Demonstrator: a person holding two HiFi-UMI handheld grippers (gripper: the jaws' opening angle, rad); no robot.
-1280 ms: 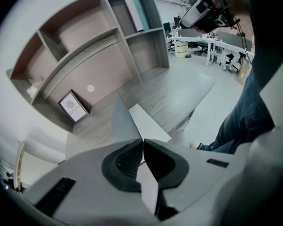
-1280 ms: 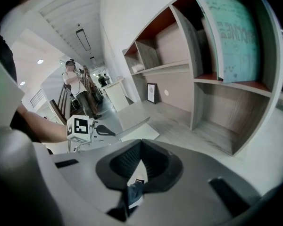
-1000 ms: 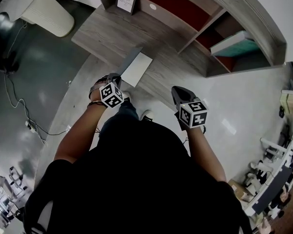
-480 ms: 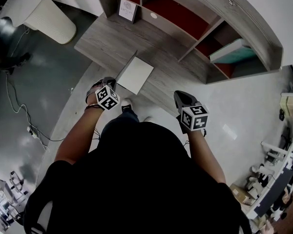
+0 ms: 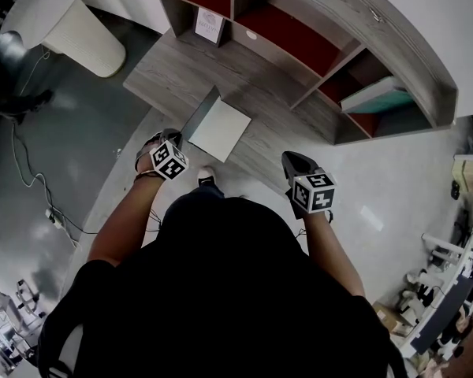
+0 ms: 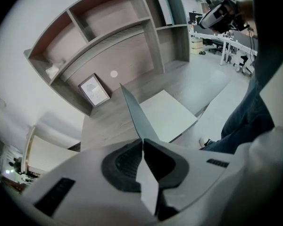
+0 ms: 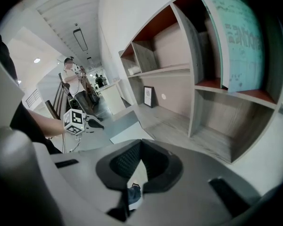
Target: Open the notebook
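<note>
**Notebook:** The notebook (image 5: 225, 128) lies on the grey wood surface (image 5: 173, 65), near its front edge and in front of the shelving (image 5: 299, 38). Its cover (image 5: 199, 115) stands raised at a steep angle along the left side. A blank white page is exposed.

**Left gripper:** The left gripper (image 5: 172, 135) is clenched on the free edge of the cover.

**Right gripper:** The right gripper (image 5: 293, 160) is well apart from the notebook, to its right. Its jaws are together with nothing between them.

**Other items:**
- A framed card (image 5: 209, 26) leans against the back of the shelving.
- A teal book (image 5: 386, 93) lies in a right-hand compartment.
</note>
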